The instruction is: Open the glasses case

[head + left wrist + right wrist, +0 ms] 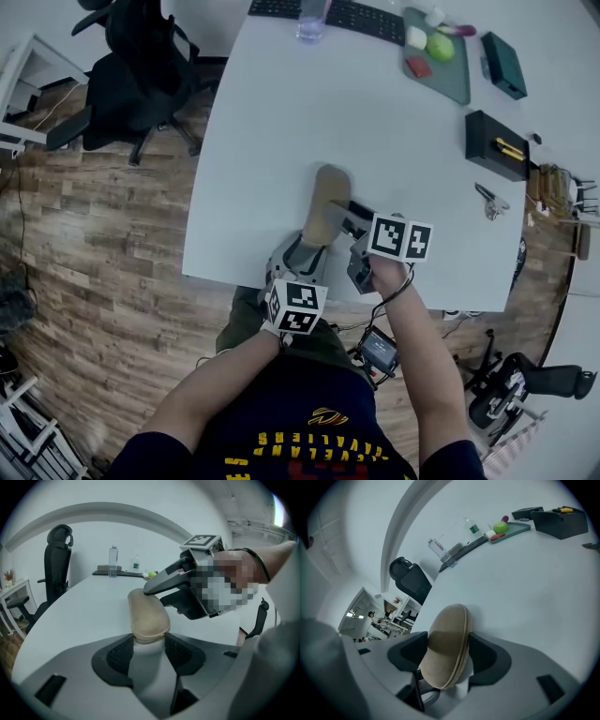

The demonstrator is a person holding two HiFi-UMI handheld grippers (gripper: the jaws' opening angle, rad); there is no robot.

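Observation:
A tan glasses case (pixel 328 202) lies shut on the white table (pixel 281 141), close to its near edge. My left gripper (pixel 305 248) holds the case's near end. In the left gripper view that end (pixel 147 613) sits between the two dark pads, which touch it on both sides. My right gripper (pixel 349 217) comes in from the right and clamps the case across its middle. In the right gripper view the case (pixel 447 644) stands on edge between the pads, with its seam facing right. The lid and base are still together.
A keyboard (pixel 328 14) and a water bottle (pixel 312 21) stand at the table's far edge. At the right are a green tray (pixel 455 80) with fruit, a dark green box (pixel 503 64), a black box (pixel 497 142) and keys (pixel 489 199). A black office chair (pixel 131 75) stands left of the table.

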